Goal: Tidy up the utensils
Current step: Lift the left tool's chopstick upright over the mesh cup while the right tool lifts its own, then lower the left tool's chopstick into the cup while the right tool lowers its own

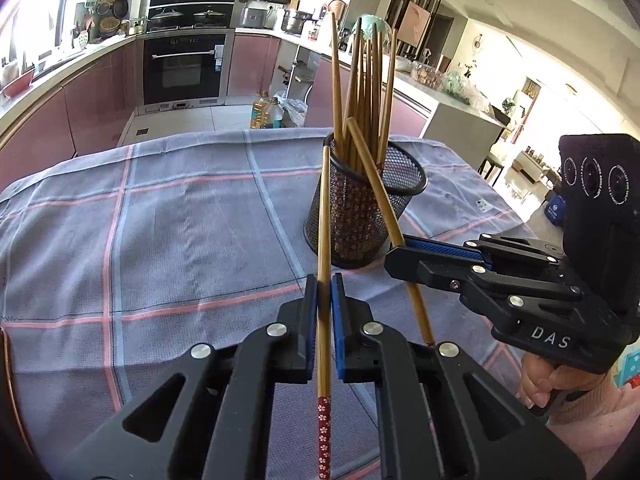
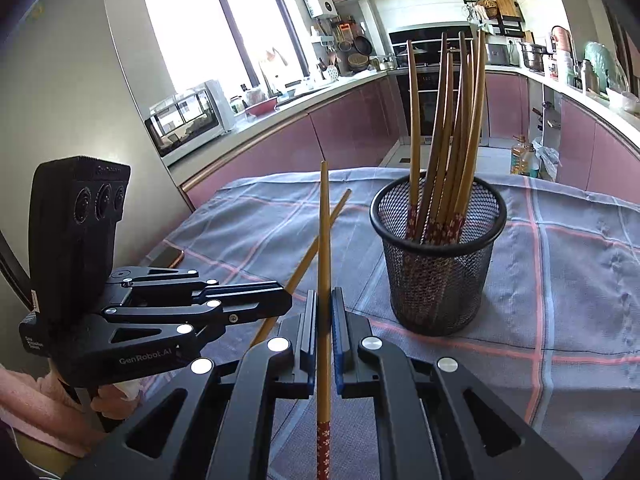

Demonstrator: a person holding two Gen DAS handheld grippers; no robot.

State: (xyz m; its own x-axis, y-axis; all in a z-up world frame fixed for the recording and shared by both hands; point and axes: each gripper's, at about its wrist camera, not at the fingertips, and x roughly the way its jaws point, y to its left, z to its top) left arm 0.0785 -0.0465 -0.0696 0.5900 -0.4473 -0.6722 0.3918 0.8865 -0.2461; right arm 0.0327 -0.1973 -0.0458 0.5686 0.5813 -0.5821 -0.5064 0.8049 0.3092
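Chopsticks clamped in both grippers, holder on the cloth beyond

Left gripper, nearest in its own view: blue pads pressed together on a single bamboo chopstick. Its red flower-patterned end lies back toward the camera between the gripper's arms; the plain tip rises forward and ends in front of the holder's rim as pictured. Whether it touches the rim cannot be told.

Right gripper: jaws likewise pinched on a second chopstick, red patterned end toward the camera, plain tip pointing up and forward, clear of the holder. From the left wrist view this gripper comes in from the right, its stick slanting up to the left across the front of the mesh. The two sticks cross one another in the right wrist view; contact between them cannot be confirmed.

A hand in a pink sleeve grips the right tool's handle.

Plaid tablecloth, grey-blue with pink lines, covers the table under both tools. A phone lies at its left edge in the right wrist view.

Mesh holder, black and round, stands upright on the cloth just beyond the fingertips. It contains a bundle of chopsticks, patterned ends down, plain tips fanned upward.

Behind: pink kitchen cabinets, a built-in oven, a window.
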